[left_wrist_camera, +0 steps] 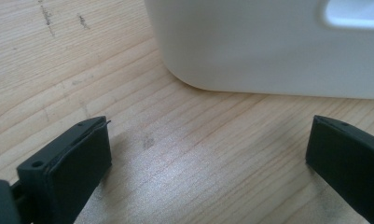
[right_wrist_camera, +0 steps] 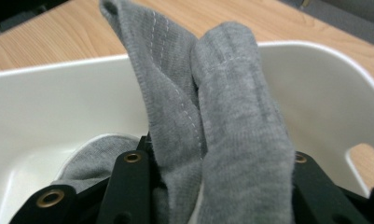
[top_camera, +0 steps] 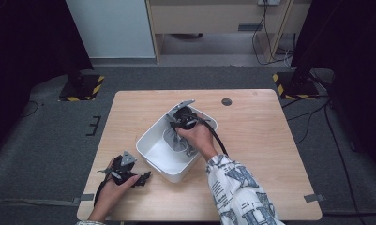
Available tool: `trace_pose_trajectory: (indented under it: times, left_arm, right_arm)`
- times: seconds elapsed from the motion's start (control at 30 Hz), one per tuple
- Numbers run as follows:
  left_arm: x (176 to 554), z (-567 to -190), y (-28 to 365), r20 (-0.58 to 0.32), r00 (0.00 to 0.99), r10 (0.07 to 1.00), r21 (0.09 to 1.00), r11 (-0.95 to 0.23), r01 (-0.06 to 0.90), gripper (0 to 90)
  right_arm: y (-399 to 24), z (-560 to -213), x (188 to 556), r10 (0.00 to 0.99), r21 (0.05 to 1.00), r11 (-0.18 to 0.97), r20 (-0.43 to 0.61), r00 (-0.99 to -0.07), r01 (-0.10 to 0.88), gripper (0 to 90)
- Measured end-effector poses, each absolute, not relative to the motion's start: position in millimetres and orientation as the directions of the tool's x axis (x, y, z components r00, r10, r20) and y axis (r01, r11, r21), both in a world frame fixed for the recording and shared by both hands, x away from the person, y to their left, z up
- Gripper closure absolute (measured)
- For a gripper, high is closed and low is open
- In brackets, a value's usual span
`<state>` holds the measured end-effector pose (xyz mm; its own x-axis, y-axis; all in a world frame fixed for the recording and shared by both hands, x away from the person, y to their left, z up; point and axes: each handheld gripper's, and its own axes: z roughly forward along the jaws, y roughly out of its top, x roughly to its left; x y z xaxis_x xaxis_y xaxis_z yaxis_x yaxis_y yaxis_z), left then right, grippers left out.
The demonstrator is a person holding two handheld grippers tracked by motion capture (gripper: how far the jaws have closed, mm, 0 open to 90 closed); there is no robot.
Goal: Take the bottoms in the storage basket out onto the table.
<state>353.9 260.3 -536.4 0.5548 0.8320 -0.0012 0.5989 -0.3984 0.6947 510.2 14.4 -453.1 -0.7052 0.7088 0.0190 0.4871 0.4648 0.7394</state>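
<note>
A grey knitted cloth [right_wrist_camera: 222, 116] hangs bunched between the jaws of my right gripper [right_wrist_camera: 217, 186], which is shut on it above a white plastic bin [right_wrist_camera: 58, 102]. From the high view, the right gripper [top_camera: 176, 129] points down into the bin [top_camera: 150, 161] at mid-table, with the cloth [top_camera: 174, 139] draped against the bin's inner right side. My left gripper [top_camera: 143, 179] rests low on the wooden table just left of the bin's near corner. Its jaws stand wide apart [left_wrist_camera: 208, 154] with only bare wood between them, and the bin's outer wall [left_wrist_camera: 268, 46] is close ahead.
The wooden table [top_camera: 251, 140] has a round cable hole [top_camera: 227, 101] near its far edge. A handle cut-out [right_wrist_camera: 362, 163] opens the bin's wall. Dark stands with striped bases [top_camera: 80, 86] flank the table on grey carpet.
</note>
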Motion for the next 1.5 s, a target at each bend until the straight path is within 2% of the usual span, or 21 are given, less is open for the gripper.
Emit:
trace_pose_trajectory:
  times: [0.87,1.5]
  left_arm:
    - [353.8,-536.4,260.3,0.000,0.555,0.832,0.695,-0.398,0.598,0.0]
    - [353.3,-536.6,260.1,-0.003,0.554,0.832,0.697,-0.396,0.598,0.0]
  right_arm:
    - [-6.0,-422.6,507.0,0.717,0.805,0.352,0.097,-0.690,0.478,61.5]
    - [-14.5,-400.4,501.1,0.716,0.834,0.316,0.103,-0.690,0.452,61.7]
